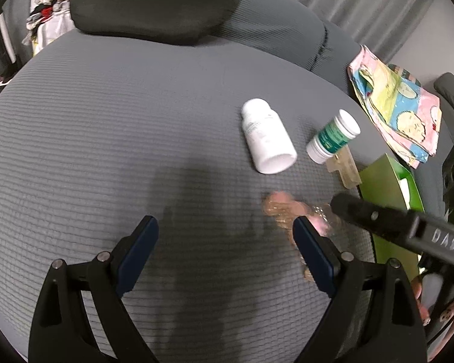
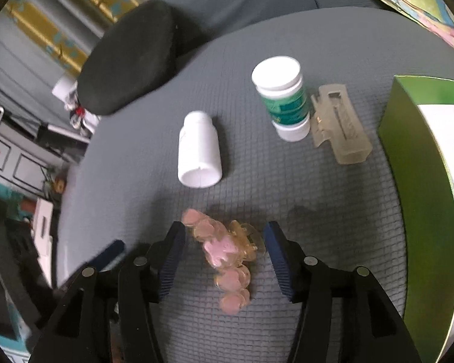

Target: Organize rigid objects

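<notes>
A pink and amber hair clip (image 2: 224, 254) lies on the grey quilted cushion (image 2: 317, 211), between the fingers of my right gripper (image 2: 224, 233). The pads stand apart from the clip on both sides, so this gripper is open. Farther off lie a plain white bottle (image 2: 199, 148) on its side, a green-labelled white bottle (image 2: 283, 99) and a clear beige claw clip (image 2: 339, 127) beside it. My left gripper (image 1: 224, 227) hangs open over bare cushion, left of the pink clip (image 1: 280, 205). The white bottle (image 1: 268, 137) and green-labelled bottle (image 1: 333, 136) lie beyond it.
A green box (image 2: 417, 181) with a white inside stands at the right edge of the cushion. A black pad (image 1: 154, 3) rests at the back. A patterned cloth (image 1: 399, 109) lies at the far right. Clutter and furniture show beyond the cushion's left edge.
</notes>
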### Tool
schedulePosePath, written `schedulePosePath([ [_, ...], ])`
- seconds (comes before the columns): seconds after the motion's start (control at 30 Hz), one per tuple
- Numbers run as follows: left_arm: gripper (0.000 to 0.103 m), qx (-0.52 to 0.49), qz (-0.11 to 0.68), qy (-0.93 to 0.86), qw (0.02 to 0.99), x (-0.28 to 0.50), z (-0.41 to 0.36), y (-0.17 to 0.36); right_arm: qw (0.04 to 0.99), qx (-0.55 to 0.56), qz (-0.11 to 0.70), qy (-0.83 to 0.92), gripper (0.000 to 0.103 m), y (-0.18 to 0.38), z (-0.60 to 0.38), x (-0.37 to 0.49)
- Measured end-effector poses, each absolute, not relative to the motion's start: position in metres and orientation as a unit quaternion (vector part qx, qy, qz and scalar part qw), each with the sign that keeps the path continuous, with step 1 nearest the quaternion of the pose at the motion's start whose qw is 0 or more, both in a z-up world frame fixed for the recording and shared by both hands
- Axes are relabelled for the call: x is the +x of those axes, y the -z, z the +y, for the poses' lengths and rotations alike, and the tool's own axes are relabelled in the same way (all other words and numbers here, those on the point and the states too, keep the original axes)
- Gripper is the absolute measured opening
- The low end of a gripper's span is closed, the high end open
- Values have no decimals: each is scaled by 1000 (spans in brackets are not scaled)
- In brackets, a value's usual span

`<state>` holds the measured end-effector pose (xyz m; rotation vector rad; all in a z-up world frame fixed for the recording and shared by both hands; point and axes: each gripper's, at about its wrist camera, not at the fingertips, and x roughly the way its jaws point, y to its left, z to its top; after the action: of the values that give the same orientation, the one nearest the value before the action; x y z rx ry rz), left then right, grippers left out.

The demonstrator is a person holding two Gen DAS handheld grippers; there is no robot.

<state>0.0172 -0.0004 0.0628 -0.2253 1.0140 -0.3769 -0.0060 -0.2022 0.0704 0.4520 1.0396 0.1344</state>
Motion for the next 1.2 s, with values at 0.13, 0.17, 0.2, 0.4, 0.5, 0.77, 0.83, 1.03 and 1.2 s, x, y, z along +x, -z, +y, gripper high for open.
schedulePosePath([
  [0.13,90,-101,488,204,843,14,-20,-59,841,226,487,-65,57,-67,-208,-7],
  [0.17,90,-98,490,212,840,14,-27,-57,839,231,488,-65,57,-64,-207,-6],
  [0.2,90,-97,493,220,836,13,-31,-56,837,235,489,-68,57,-62,-207,-6],
  [0.4,90,-94,496,254,825,12,-55,-51,832,225,499,-88,57,-51,-199,2],
  [0.5,88,-93,494,266,823,12,-62,-50,825,226,509,-97,57,-43,-199,4],
  [0.77,55,-106,502,291,808,15,-74,-43,810,245,521,-110,54,-31,-200,13],
  [0.83,50,-109,505,292,805,16,-76,-40,805,253,523,-120,53,-28,-200,13],
  [1.03,50,-111,497,291,810,12,-75,-45,813,249,512,-120,53,-31,-199,8],
  [1.2,50,-88,467,281,834,2,-75,-64,826,237,496,-128,50,-50,-193,-2],
])
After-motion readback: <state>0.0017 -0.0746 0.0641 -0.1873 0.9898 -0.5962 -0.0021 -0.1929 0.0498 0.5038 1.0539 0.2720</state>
